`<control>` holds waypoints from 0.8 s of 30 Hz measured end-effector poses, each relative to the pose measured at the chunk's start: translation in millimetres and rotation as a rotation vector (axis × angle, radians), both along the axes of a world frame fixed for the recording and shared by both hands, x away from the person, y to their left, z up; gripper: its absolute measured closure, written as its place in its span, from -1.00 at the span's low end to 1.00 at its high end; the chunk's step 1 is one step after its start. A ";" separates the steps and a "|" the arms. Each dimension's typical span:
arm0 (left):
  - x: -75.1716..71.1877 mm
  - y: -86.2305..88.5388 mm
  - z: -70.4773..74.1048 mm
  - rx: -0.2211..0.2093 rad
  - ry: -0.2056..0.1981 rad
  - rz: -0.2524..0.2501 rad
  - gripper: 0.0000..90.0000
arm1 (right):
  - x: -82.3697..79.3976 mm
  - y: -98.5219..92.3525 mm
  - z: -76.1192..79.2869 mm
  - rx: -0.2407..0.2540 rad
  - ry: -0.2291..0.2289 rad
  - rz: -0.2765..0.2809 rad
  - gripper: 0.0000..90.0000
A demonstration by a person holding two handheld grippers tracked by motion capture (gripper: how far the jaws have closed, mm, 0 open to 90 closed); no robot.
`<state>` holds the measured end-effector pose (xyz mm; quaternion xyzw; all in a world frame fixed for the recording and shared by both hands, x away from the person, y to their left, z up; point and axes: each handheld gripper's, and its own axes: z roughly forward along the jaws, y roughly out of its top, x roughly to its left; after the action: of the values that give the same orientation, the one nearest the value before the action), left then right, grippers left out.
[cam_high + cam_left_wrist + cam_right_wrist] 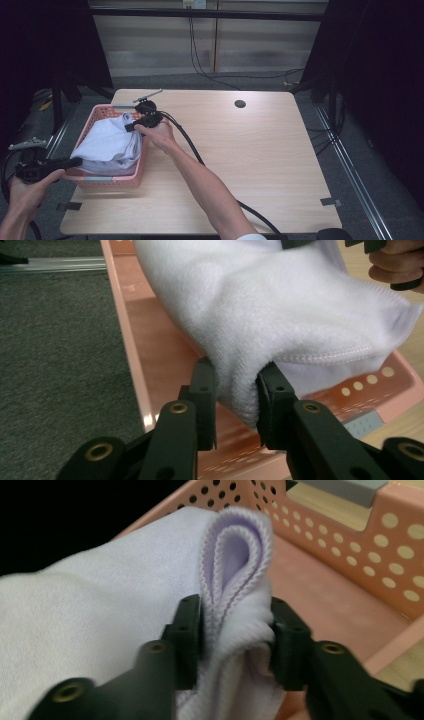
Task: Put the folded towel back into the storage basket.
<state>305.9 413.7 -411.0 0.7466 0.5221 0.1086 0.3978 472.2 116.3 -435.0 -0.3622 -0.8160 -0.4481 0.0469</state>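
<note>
Here we see the left gripper (235,400) with its jaws partly apart and a fold of the soft white terry towel (270,305) bunched between them; both black pads press into the cloth. The right gripper (235,635) stands about half open around another edge of the same towel, where a hemmed loop with a faint lilac tint rises between the pads, and each pad touches the cloth.

From the high view we find the towel (107,142) lying heaped in the pink perforated plastic basket (112,179), which sits at the left edge of the surface. There the left gripper (75,162) comes in level from the left at the basket's near left corner, and the right gripper (131,126) meets the towel near the basket's far right corner, with the hand (157,135) just behind it and a black cable trailing back along the forearm.

The left gripper view adds what the high view cannot give us: the smooth pink basket wall (130,340) running beside the towel, grey carpet to its left, and the other hand's fingers (395,262) at the upper right. The right gripper view shows the rows of round holes in the basket wall (350,545) and its plain floor.

The surface (250,150) is a light wood-grain tabletop with a round cable hole (240,104) near its far edge. Beyond it we see grey floor, pale wall panels with hanging cables, and dark curtains on both sides.
</note>
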 end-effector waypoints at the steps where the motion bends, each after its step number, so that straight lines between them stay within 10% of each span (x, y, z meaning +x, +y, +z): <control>1: 0.0 0.0 0.0 0.000 0.000 0.000 0.56 | 0.0 0.0 0.0 0.000 0.000 0.000 0.31; 9: -7.3 -4.6 6.3 -0.017 -0.042 -0.007 0.12 | 1.3 -7.8 4.3 0.001 -0.036 -0.013 -0.11; 24: -17.6 -48.8 13.6 -0.063 -0.087 -0.020 0.08 | -13.9 -56.2 21.2 0.080 -0.097 0.044 -0.21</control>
<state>288.4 364.9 -397.4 0.7334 0.5000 0.1205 0.4446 458.3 60.2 -413.8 -0.3198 -0.8065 -0.4963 0.0314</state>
